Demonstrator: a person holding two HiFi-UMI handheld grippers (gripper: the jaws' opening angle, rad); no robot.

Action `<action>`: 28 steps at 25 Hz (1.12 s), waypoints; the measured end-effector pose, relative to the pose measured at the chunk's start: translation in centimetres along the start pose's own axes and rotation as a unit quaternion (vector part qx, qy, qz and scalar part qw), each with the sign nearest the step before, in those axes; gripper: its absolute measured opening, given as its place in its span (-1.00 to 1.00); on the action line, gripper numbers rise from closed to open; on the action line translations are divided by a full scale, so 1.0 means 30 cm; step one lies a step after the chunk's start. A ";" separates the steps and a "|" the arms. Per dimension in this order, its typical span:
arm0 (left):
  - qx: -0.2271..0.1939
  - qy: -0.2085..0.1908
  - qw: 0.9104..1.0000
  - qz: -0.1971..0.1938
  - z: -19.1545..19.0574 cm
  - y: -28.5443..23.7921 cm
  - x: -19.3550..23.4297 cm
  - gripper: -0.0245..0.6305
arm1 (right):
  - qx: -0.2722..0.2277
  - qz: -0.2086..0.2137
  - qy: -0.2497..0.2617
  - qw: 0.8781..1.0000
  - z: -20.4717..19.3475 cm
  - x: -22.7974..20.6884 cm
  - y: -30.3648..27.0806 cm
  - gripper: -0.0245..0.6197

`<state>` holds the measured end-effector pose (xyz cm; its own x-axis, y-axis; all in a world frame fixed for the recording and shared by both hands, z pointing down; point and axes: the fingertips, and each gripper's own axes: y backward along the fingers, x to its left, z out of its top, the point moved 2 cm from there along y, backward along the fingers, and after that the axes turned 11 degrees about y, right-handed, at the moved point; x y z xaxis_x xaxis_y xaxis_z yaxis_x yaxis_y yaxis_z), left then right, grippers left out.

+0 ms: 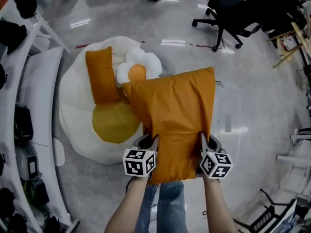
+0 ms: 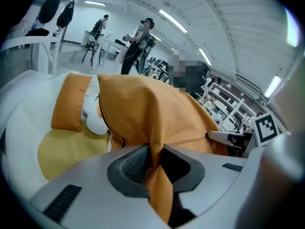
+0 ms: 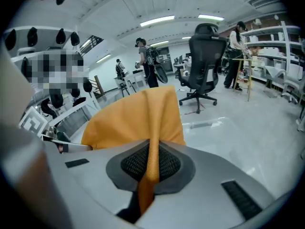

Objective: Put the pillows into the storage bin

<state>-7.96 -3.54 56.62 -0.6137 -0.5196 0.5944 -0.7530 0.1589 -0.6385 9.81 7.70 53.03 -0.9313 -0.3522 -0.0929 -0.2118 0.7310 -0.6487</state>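
A large orange pillow [image 1: 175, 115] hangs in the air between both grippers, above the floor. My left gripper [image 1: 154, 141] is shut on its near left edge, with the fabric pinched between the pads [image 2: 153, 162]. My right gripper [image 1: 202, 139] is shut on the near right edge, orange fabric [image 3: 153, 161] squeezed between its pads. On a big fried-egg-shaped cushion [image 1: 87, 125] at the left lie a smaller orange pillow [image 1: 101, 74] and a white flower pillow [image 1: 140, 66] with an orange centre. No storage bin shows in any view.
A white curved table [image 1: 29, 106] with dark equipment runs along the left. Black office chairs [image 1: 233, 13] stand at the back right on the glossy floor. People [image 3: 147, 63] stand in the distance. My own legs [image 1: 163, 203] are below the pillow.
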 end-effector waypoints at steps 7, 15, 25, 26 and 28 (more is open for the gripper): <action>0.046 -0.053 0.997 -0.037 -0.136 -0.266 -0.316 -0.67 | -0.002 -0.068 -0.051 0.996 -0.140 -0.405 0.128 -0.89; 0.079 -0.082 0.992 -0.048 -0.281 -0.568 -0.580 -0.67 | 0.000 -0.100 -0.087 0.991 -0.292 -0.808 0.166 -0.89; 0.081 -0.110 0.990 -0.028 -0.335 -0.865 -0.692 -0.67 | 0.003 -0.103 -0.089 0.991 -0.386 -1.111 0.034 -0.87; 0.082 -0.111 0.990 -0.024 -0.347 -0.885 -0.683 -0.67 | 0.005 -0.104 -0.086 0.991 -0.402 -1.123 0.016 -0.87; 0.086 -0.111 0.990 -0.014 -0.373 -0.916 -0.658 -0.67 | 0.009 -0.105 -0.079 0.991 -0.437 -1.135 -0.019 -0.85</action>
<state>22.19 11.74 67.90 -0.5108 -0.6969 0.5034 -0.7062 0.0063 -0.7080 37.77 26.96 66.47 -0.8086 -0.5842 -0.0702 -0.3902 0.6217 -0.6791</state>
